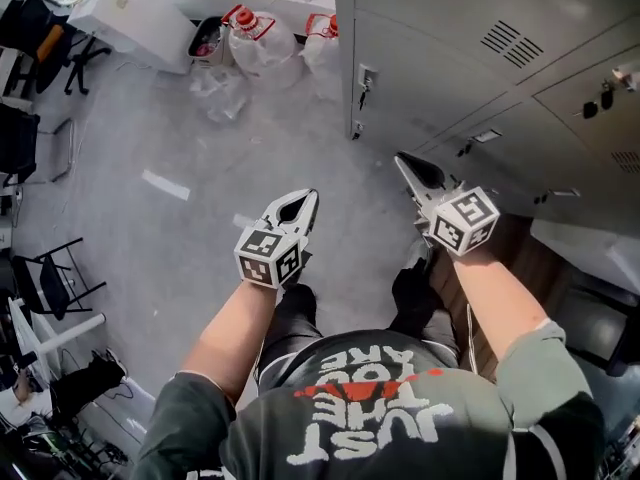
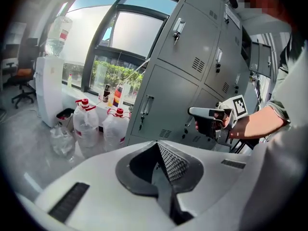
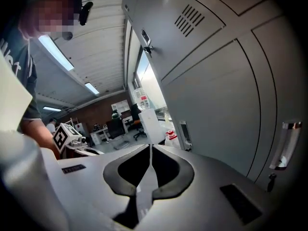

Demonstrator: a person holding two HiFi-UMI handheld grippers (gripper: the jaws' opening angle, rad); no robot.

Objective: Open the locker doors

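- While held low in front of shut grey locker doors (image 1: 440, 68): left gripper (image 1: 312, 196), jaws together, nothing between.
- Right gripper (image 1: 399, 157): jaws together, empty, nearer those doors, not touching.

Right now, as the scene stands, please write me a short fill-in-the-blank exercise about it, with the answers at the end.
1. The water jugs have ____ caps.
2. The locker door beside the water jugs is ____.
3. The right gripper has its jaws ____.
4. The left gripper holds ____.
Answers: red; closed; shut; nothing.
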